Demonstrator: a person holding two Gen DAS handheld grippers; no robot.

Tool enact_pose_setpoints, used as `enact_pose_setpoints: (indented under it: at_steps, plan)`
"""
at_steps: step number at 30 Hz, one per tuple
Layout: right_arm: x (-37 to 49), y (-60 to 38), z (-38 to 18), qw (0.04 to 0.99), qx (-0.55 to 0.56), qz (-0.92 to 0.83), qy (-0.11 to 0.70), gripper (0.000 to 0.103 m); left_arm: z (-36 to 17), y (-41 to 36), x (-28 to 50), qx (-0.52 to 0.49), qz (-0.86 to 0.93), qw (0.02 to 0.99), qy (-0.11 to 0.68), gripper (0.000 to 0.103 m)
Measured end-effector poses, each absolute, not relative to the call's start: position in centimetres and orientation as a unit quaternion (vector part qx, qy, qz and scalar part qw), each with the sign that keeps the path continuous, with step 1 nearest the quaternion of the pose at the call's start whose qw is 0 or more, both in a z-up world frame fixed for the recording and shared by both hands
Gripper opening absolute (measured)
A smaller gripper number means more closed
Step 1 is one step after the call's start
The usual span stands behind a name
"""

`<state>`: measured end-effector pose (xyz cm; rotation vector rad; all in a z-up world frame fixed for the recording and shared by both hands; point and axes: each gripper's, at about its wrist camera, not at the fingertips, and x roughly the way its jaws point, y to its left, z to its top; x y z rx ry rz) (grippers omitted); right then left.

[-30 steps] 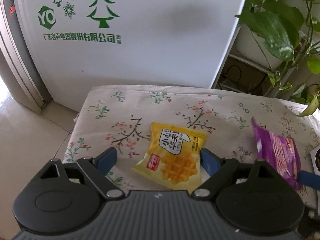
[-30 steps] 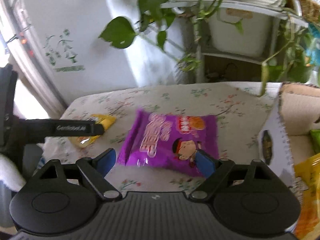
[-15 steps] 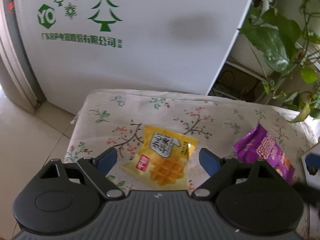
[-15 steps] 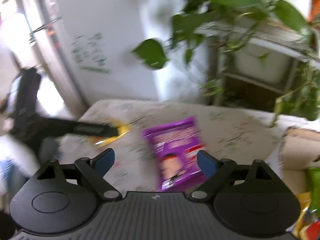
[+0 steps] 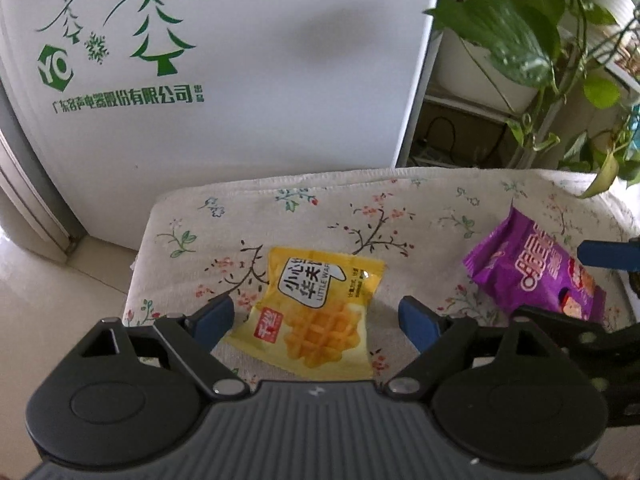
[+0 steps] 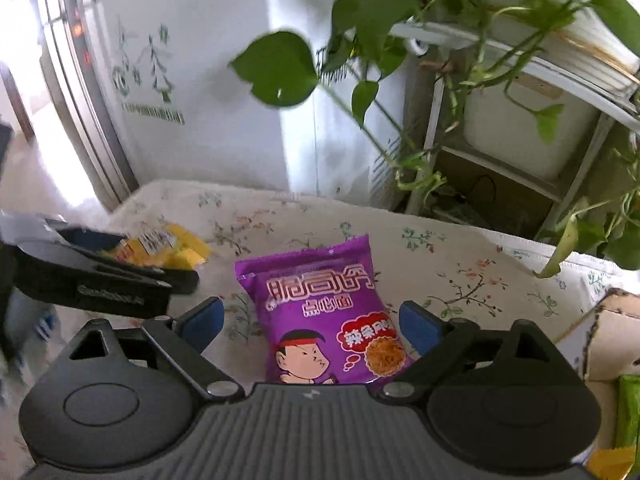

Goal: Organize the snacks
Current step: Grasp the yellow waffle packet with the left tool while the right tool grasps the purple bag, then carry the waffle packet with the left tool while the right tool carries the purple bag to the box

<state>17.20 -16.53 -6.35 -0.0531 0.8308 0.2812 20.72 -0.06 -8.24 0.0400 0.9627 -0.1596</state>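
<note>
Purple packet (image 6: 326,316) now upright between opening right tongs (image 6: 312,318), floral tablecloth (image 6: 460,252), white fridge (image 5: 240,60)

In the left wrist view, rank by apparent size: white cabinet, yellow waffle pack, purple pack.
1. White cabinet, by far the largest, though farther off.
2. Yellow waffle pack.
3. Purple pack, partly hidden by the right gripper, so its place against the yellow one is unsure.
</note>
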Motion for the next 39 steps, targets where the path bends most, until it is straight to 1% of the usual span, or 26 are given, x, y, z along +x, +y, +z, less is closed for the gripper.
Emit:
enact_pose_setpoints:
  at_steps: [3,4,6,7,8,9,10,11,13,23,31,39]
  plan:
    - [17.3,-16.3,-6.8,0.903,-0.024,0.129,0.409,0.097,-8.3,-0.2,20.7,0.024,-0.078,0.884,0.459,0.089]
    - [17.3,-16.2,-7.0,0.903,-0.025,0.124,0.411,0.095,-8.2,-0.2,20.7,0.024,-0.079,0.885,0.459,0.088]
    - [17.3,-15.8,-7.3,0.9,-0.037,0.115,0.419,0.085,-8.2,-0.2,20.7,0.024,-0.08,0.885,0.458,0.084]
    - [17.3,-15.7,-7.4,0.899,-0.04,0.111,0.423,0.076,-8.1,-0.3,20.7,0.023,-0.082,0.886,0.456,0.078]
    - [17.2,-15.8,-7.3,0.899,-0.038,0.11,0.423,0.074,-8.0,-0.3,20.7,0.024,-0.087,0.886,0.455,0.072]
    - [17.1,-15.8,-7.3,0.899,-0.034,0.11,0.423,0.073,-7.9,-0.4,20.7,0.025,-0.09,0.887,0.453,0.068]
    - [17.0,-15.9,-7.2,0.898,-0.03,0.11,0.425,0.072,-7.8,-0.5,20.6,0.029,-0.088,0.887,0.452,0.061]
    - [16.8,-15.9,-7.1,0.897,-0.028,0.108,0.427,0.071,-7.6,-0.6,20.6,0.028,-0.088,0.887,0.451,0.056]
    - [16.5,-16.1,-6.8,0.898,-0.023,0.099,0.429,0.071,-7.4,-0.5,20.4,0.019,-0.088,0.886,0.454,0.054]
    - [14.6,-17.7,-4.9,0.896,0.023,0.072,0.438,0.071,-5.4,0.2,18.4,0.008,-0.096,0.894,0.437,0.053]
    - [11.4,-18.2,-3.1,0.896,0.017,0.064,0.438,0.071,-3.6,0.3,15.7,-0.007,-0.096,0.902,0.421,0.053]
    - [8.7,-19.3,-0.5,0.906,0.03,0.061,0.418,0.071,-2.0,-0.3,12.9,-0.023,-0.091,0.909,0.406,0.053]
